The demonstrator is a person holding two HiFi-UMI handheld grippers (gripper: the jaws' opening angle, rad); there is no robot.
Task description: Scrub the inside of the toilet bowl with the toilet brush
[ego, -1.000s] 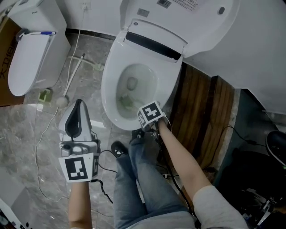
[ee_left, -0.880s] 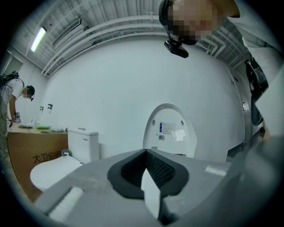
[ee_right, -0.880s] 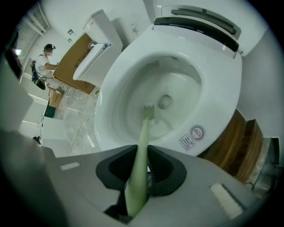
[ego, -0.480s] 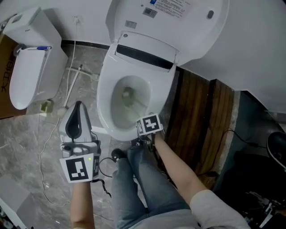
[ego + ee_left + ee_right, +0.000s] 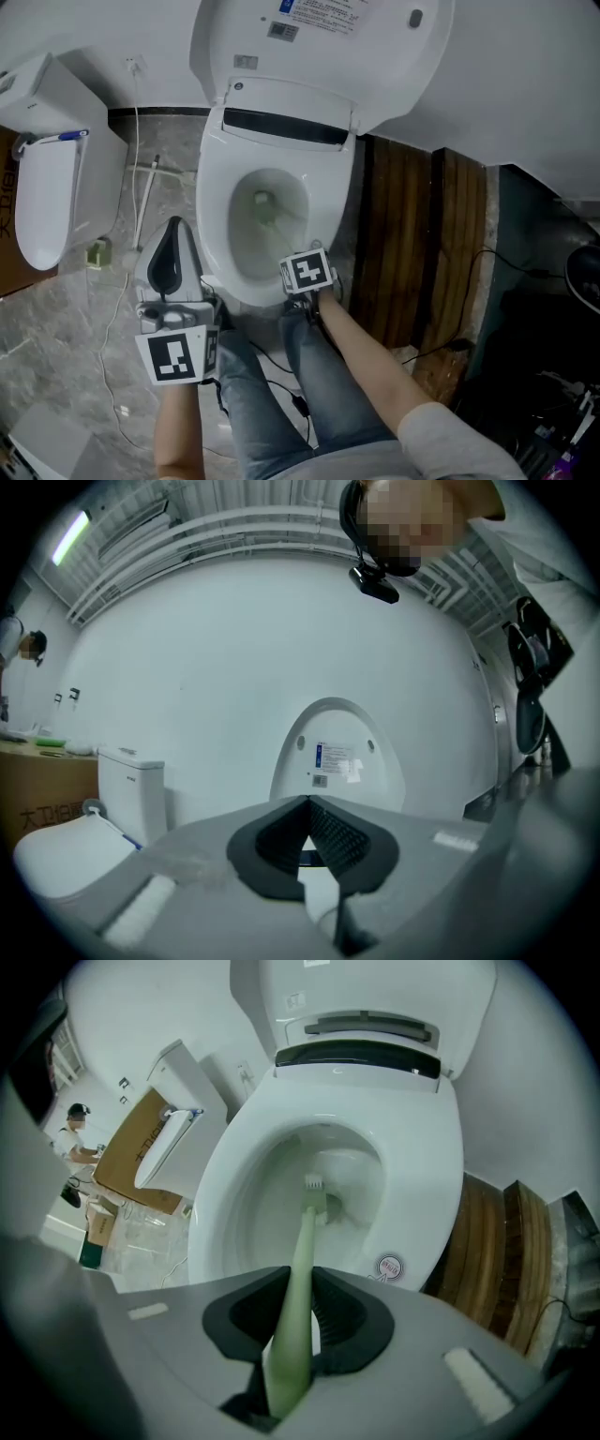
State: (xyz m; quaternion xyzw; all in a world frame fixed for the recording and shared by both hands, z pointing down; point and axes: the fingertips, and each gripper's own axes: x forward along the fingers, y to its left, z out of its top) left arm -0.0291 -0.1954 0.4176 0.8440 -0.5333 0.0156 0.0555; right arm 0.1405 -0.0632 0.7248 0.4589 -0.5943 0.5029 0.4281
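Right gripper view: a pale green plastic toilet brush (image 5: 307,1227) is clamped by the right hand-held gripper (image 5: 302,1271), its head deep inside the white ceramic toilet bowl (image 5: 242,1213). The left hand-held gripper (image 5: 307,808) is held clenched, empty, left of the bowl.

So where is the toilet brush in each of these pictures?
Head view: the toilet brush sits near the centre, its head down in the toilet bowl.
Left gripper view: not in it.
Right gripper view: the toilet brush is at the centre, running from the right gripper up into the bowl.
Shared landmark: the raised toilet lid.
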